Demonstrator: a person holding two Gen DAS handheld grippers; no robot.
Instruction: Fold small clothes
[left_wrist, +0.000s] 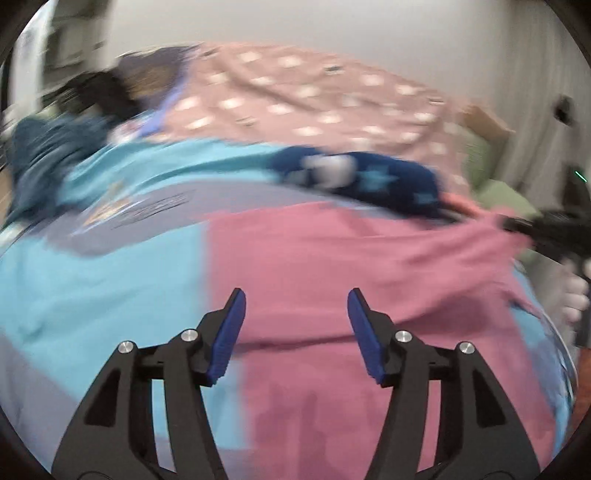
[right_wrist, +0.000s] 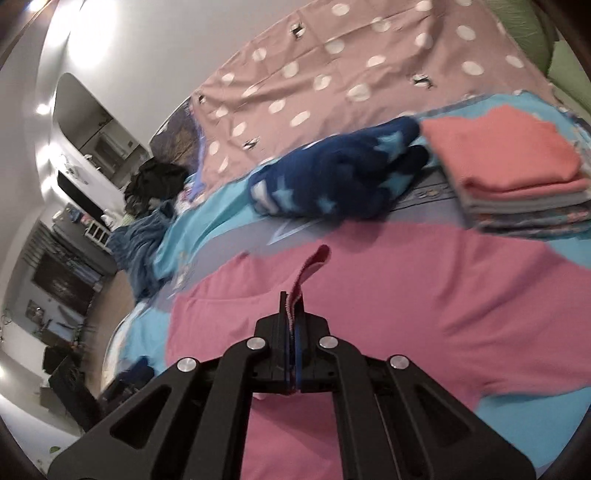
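A pink garment (left_wrist: 351, 266) lies spread on the bed over a blue cover (left_wrist: 92, 280); it also shows in the right wrist view (right_wrist: 406, 295). My left gripper (left_wrist: 296, 300) is open just above the pink cloth and holds nothing. My right gripper (right_wrist: 292, 301) is shut on a pinched edge of the pink garment, and a strip of cloth sticks up from between its fingers. In the left wrist view the right gripper (left_wrist: 517, 224) shows at the garment's right edge. A dark blue garment with light stars (right_wrist: 343, 177) lies behind the pink one.
A stack of folded clothes (right_wrist: 517, 177) with a coral piece on top stands at the right. A pink dotted blanket (right_wrist: 332, 70) covers the far bed. Dark clothes (right_wrist: 155, 181) and a teal garment (left_wrist: 44, 155) lie at the left end.
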